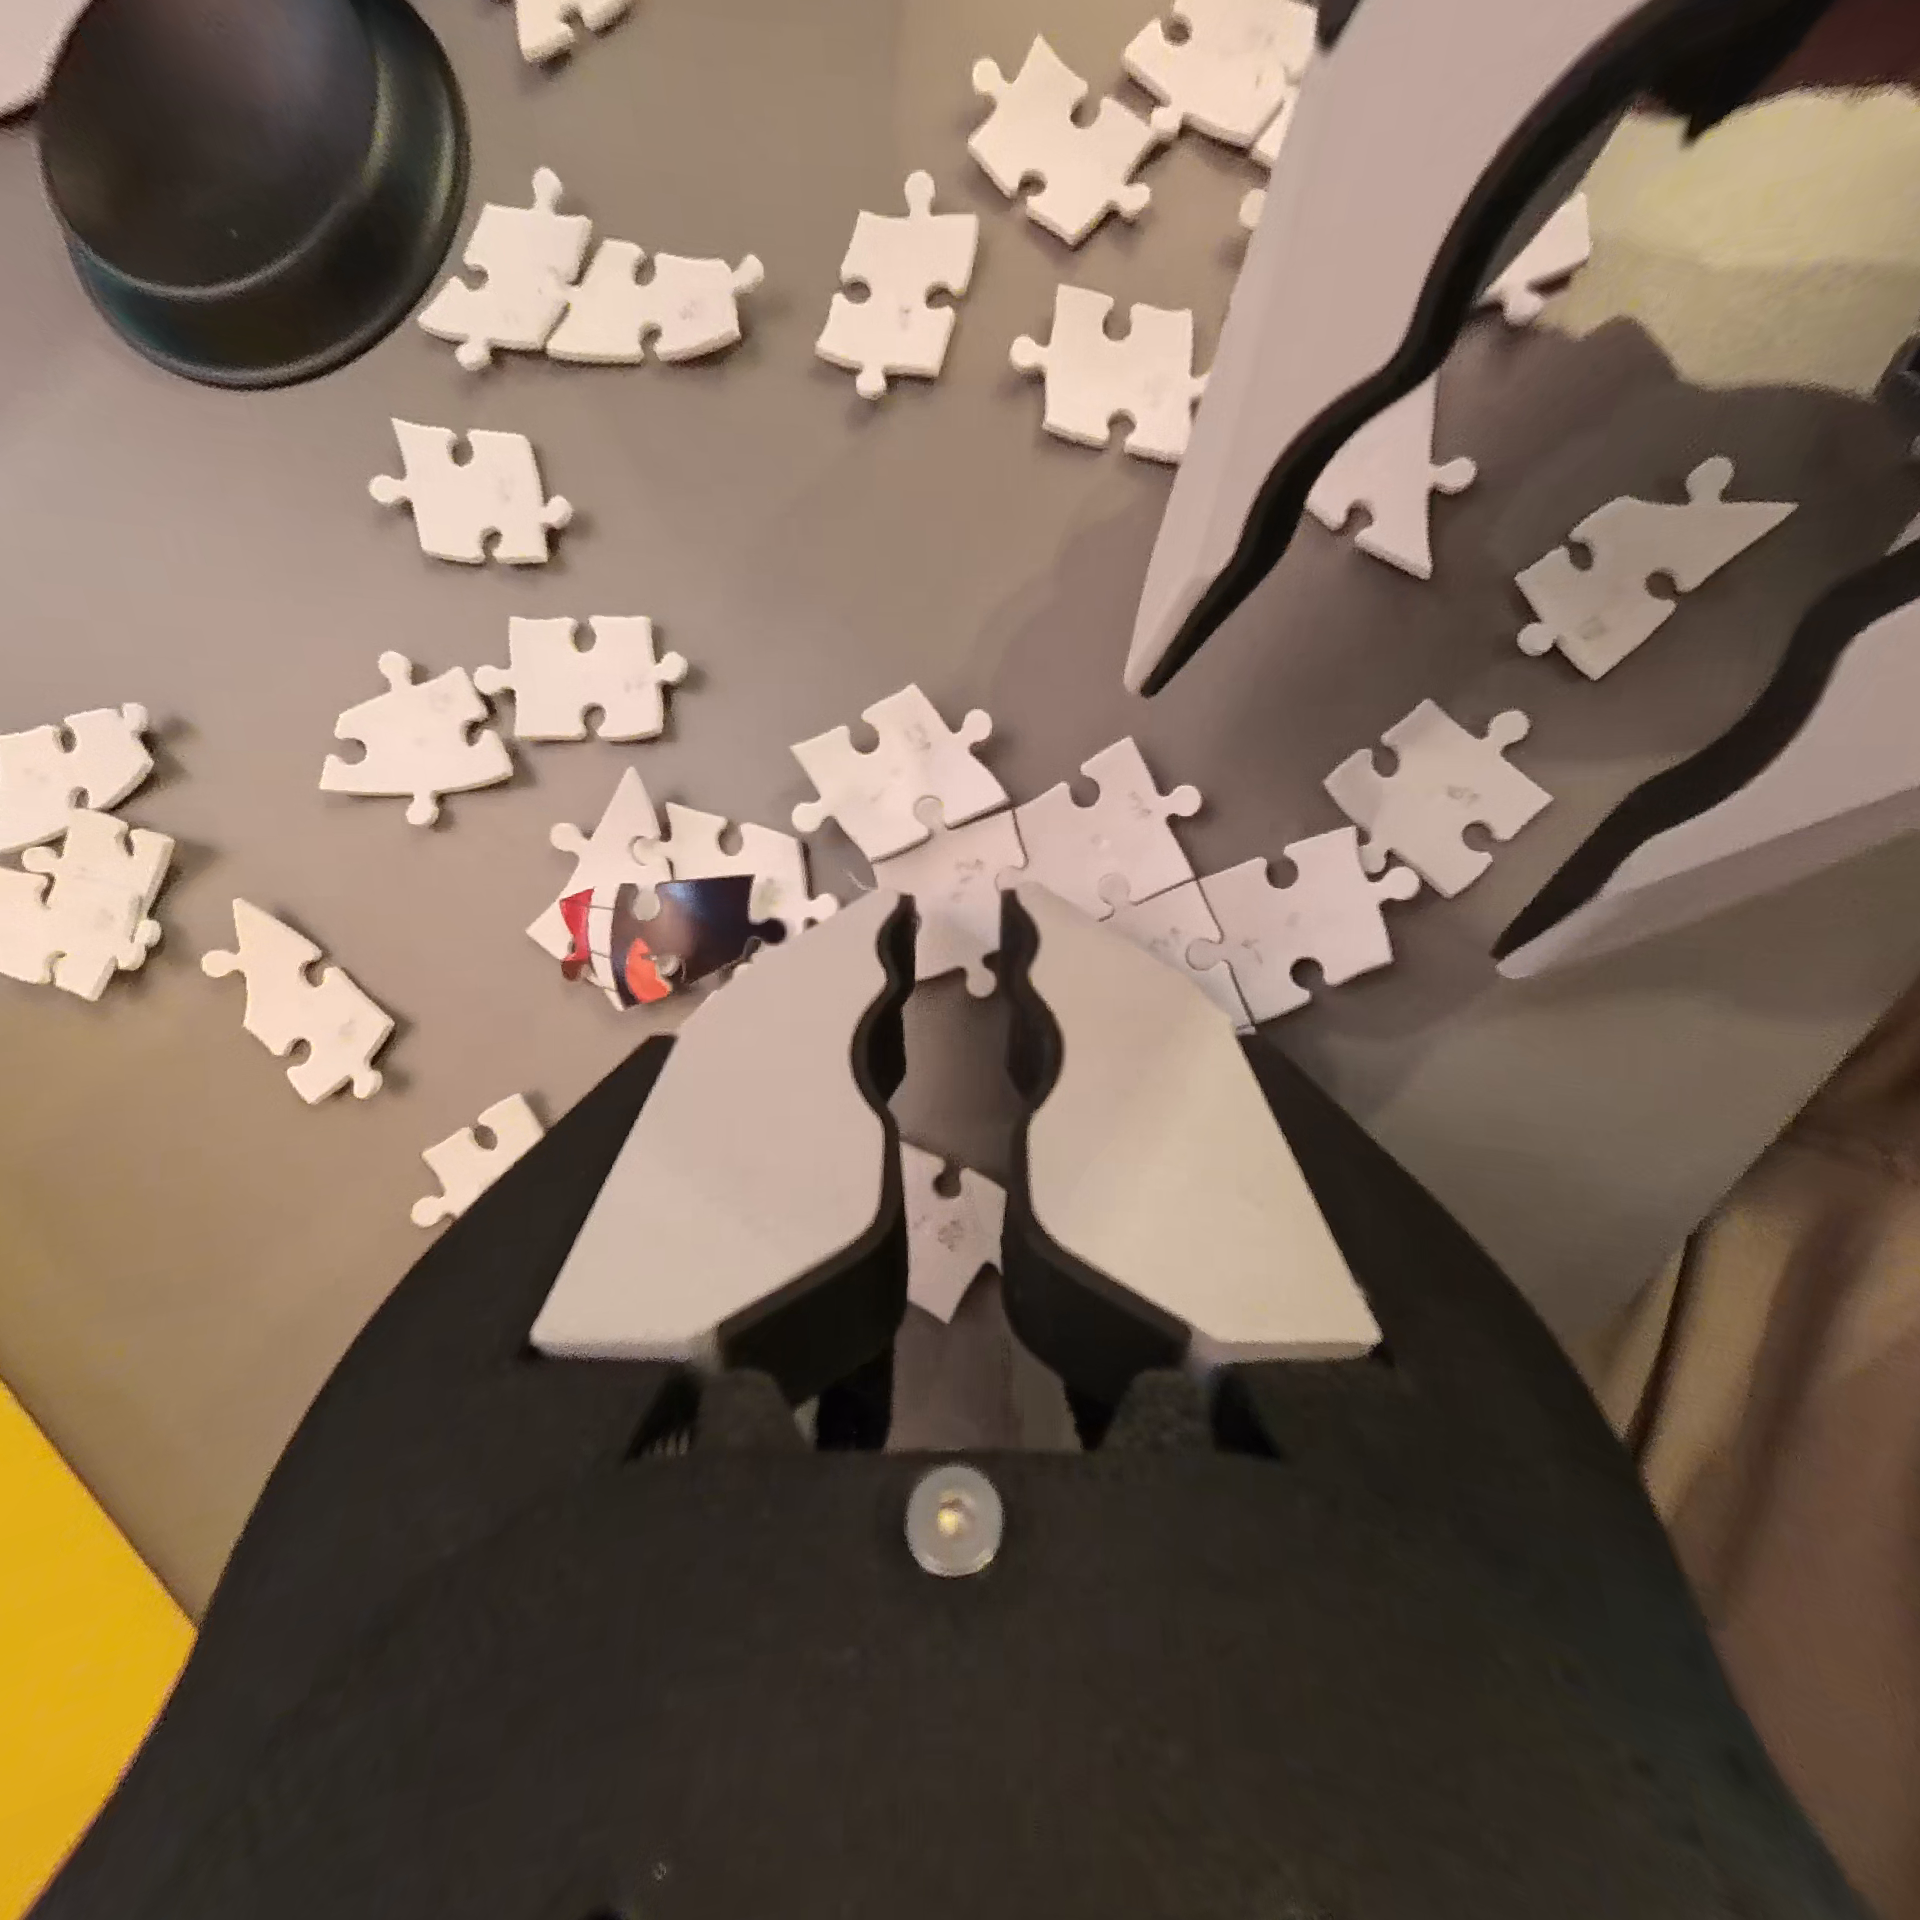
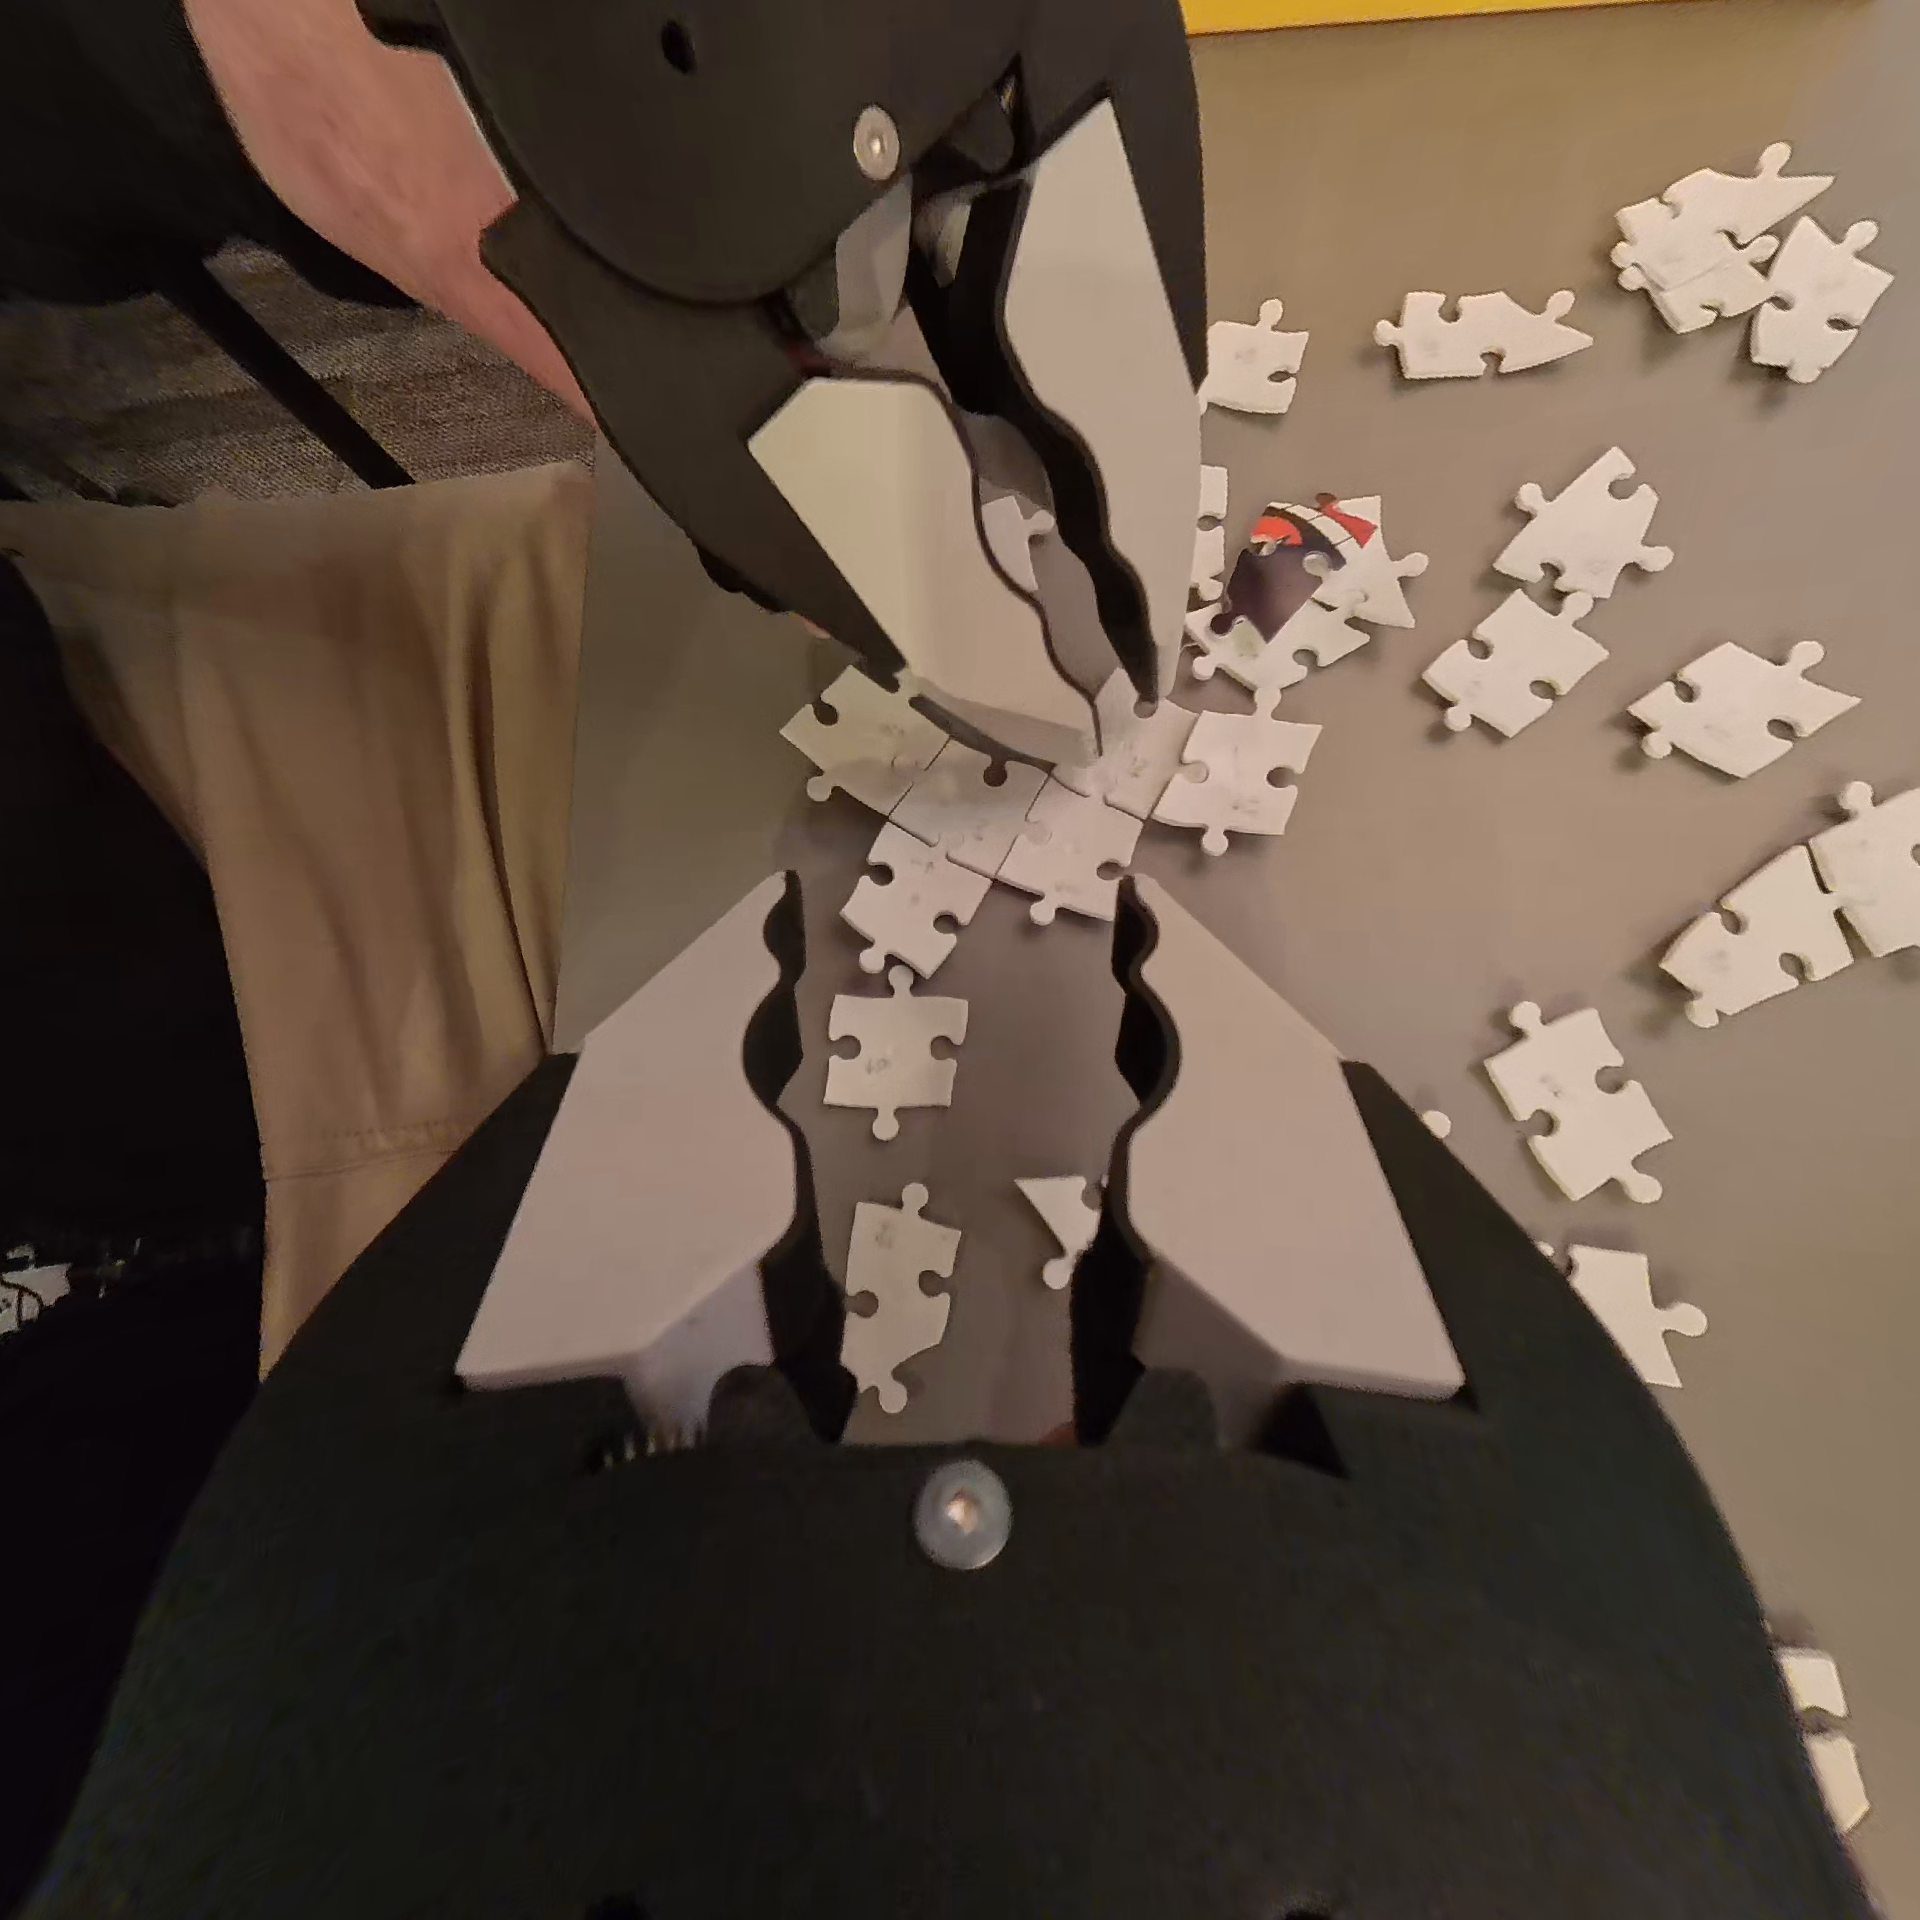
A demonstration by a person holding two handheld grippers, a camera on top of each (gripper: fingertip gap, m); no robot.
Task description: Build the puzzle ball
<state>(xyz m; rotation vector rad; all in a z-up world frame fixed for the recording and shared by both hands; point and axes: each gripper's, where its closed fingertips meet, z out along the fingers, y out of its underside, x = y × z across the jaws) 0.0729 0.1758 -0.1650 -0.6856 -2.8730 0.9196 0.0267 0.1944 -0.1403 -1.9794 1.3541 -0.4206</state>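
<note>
The grey table takes most of both views, and many white puzzle pieces lie on it face down, scattered and mostly apart from each other. A yellow surface shows at the table's edge in the left wrist view. A black round stand sits on the table at the far left of that view, with loose pieces near it. At the table's side there is a person's leg in beige cloth.

The two grippers are the next biggest things. The right gripper is held above the table with its jaws wide apart and nothing between them; one loose white piece lies on the table below the gap. The left gripper has its jaws almost closed, only a narrow gap is left at the tips. In the right wrist view its tips come down on the joined pieces, but I cannot tell if they pinch a piece or only press on it.

The joined group of pieces lies flat on the table between the two grippers, several white pieces locked into a curved strip. Just beside it, on the far side from the right gripper, one coloured piece lies face up, dark blue with red and orange, and it rests partly on other white pieces.
</note>
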